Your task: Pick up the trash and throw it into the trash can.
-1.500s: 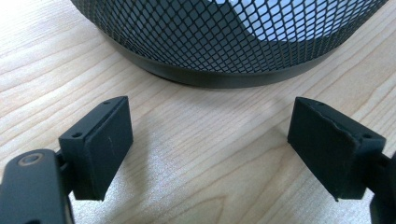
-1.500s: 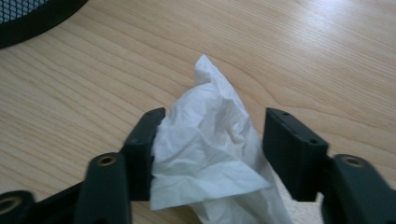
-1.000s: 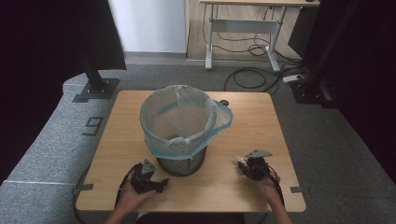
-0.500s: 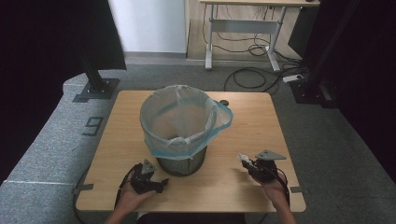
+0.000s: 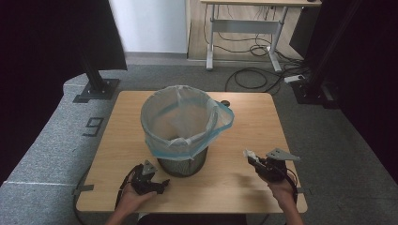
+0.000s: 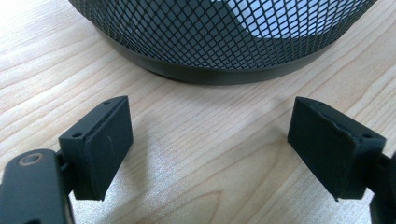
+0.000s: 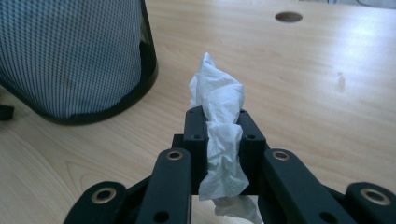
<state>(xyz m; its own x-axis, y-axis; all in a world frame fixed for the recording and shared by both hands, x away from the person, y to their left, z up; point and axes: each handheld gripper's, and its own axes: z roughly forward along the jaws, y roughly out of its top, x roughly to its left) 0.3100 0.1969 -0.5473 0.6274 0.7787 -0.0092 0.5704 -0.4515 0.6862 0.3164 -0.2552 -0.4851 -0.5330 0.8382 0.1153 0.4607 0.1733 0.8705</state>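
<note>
Left tongs (image 5: 149,180) sit low on the worktop (image 5: 244,122) at the near-left, jaws wide apart and empty. In the left gripper view the two pads frame bare wood, with the mesh foot of the bin (image 6: 219,42) just beyond them. Not touching it.

Centre: black mesh bin (image 5: 182,161) upright, lined with a pale blue bag (image 5: 187,124) whose rim is folded out over the top edge. Mouth open, facing up. From the high view the inside looks empty, though I can't see the very bottom.

Right tongs (image 5: 256,159) at the near-right, lifted a bit off the worktop, jaws closed narrow on a crumpled white tissue (image 7: 217,135). The tissue stands up between the pads, long axis running along the jaws, a tuft poking out past the tips and a bit hanging below.

Key relation: the bin lies left and slightly far of the right tongs, and its rim sits well above them. Jaws already point roughly toward the bin's side. My read: the tissue is meant for the bin, so the right hand needs up first, then left over the rim, then release. A straight sideways move would hit the mesh wall or snag the bag overhang. Left hand is nearer the bin and could steady the base.
</note>
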